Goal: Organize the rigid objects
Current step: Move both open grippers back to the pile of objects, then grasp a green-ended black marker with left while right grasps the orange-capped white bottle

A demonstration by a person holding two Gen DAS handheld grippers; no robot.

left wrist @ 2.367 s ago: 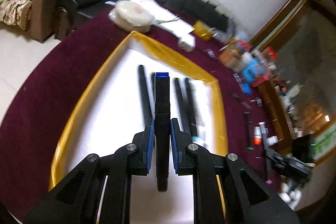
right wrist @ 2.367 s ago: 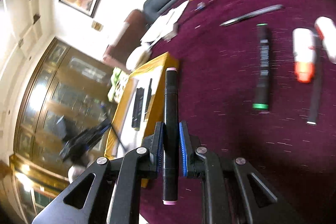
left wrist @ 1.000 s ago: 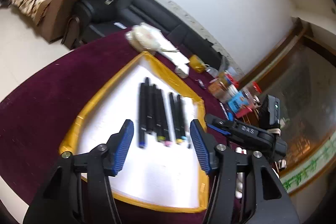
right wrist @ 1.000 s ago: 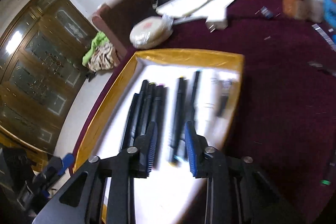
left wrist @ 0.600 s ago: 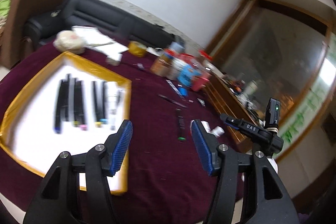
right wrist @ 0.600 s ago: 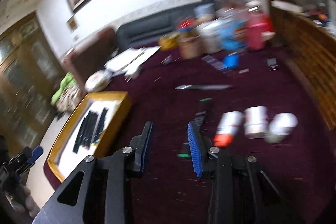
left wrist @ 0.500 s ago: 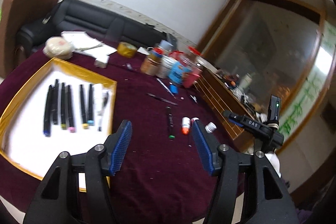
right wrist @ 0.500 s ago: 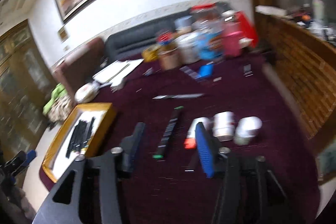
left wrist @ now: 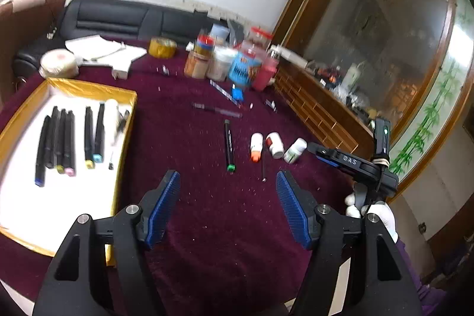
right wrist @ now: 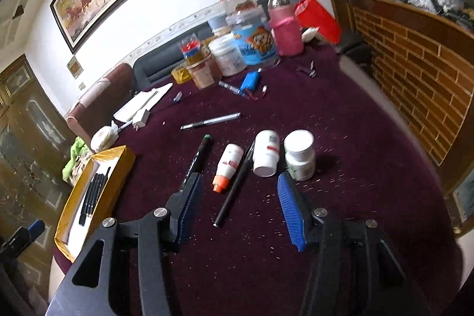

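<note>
Above the maroon desk (left wrist: 207, 212), the left gripper (left wrist: 227, 208) hangs with its blue-padded fingers spread wide and nothing between them; the right gripper (right wrist: 240, 208) is likewise spread and empty. Toward the desk's left edge sits a yellow-rimmed tray (left wrist: 130, 120) with six black markers (left wrist: 66, 138) lying side by side in it. Near the desk's middle lie a green-capped marker (right wrist: 197, 157), an orange-capped bottle (right wrist: 228, 165), a thin black pen (right wrist: 234, 187) and two white bottles (right wrist: 266, 153), one lying and one upright. Jars (right wrist: 251, 28) crowd the far edge.
</note>
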